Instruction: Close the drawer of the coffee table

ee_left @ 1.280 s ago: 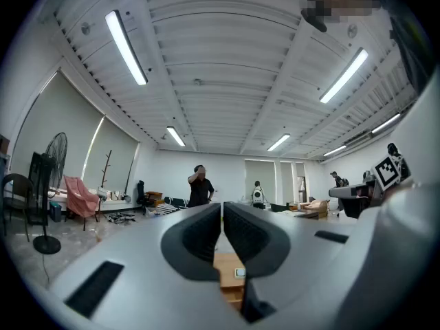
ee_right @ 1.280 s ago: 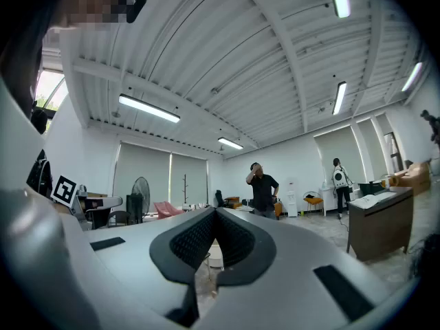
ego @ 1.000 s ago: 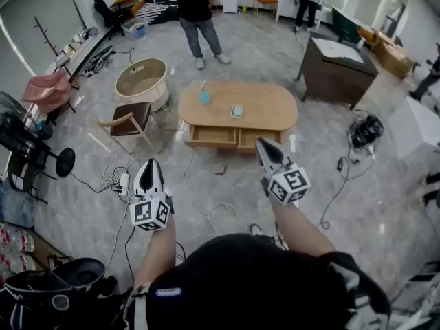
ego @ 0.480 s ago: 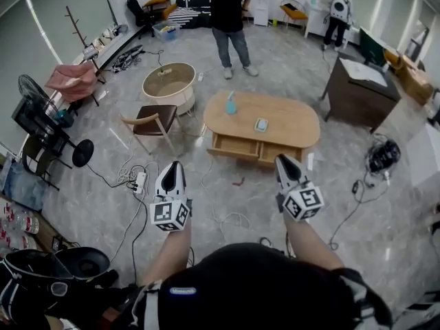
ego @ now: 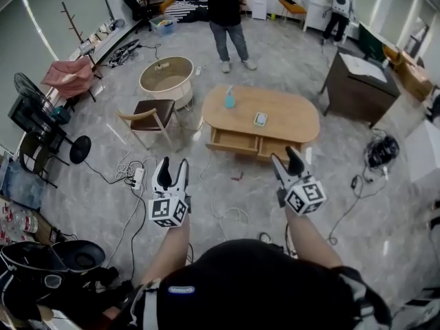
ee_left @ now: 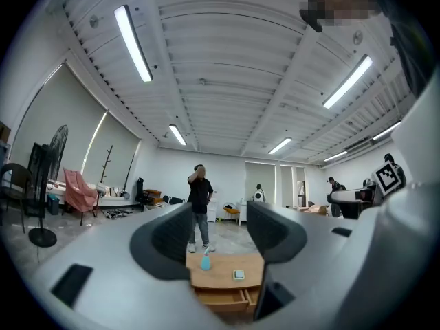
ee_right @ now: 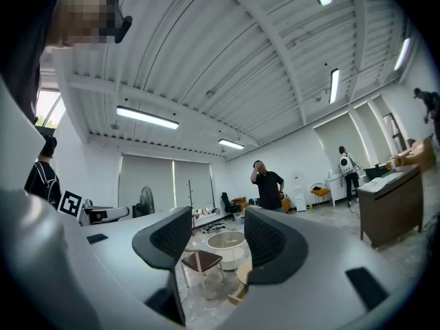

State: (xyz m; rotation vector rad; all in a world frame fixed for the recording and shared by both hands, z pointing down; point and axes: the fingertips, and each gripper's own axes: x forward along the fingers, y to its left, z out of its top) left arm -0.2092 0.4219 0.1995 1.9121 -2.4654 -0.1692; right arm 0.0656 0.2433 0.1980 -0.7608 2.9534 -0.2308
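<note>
oval light-wood coffee table (ego: 289, 119) stands well ahead, long axis left-right in head view; its wooden drawer (ego: 235, 141) sticks out, front facing the person. left hand-held gripper (ego: 173, 167) and right hand-held gripper (ego: 286, 159): jaws opening wide, nothing between. loose white cables (ego: 225, 214) lie between; brown-seated chair (ego: 148, 115) beside table.

Glossy grey floor (ego: 89, 205) holds dark desk (ego: 357, 88), wooden chair (ego: 148, 119).

Open lab-style work hall — ceiling strip lights (ee_left: 134, 43), trailing floor cables (ego: 126, 165), desk (ego: 347, 91), coffee table (ego: 289, 115), standing fan (ego: 27, 115).
</note>
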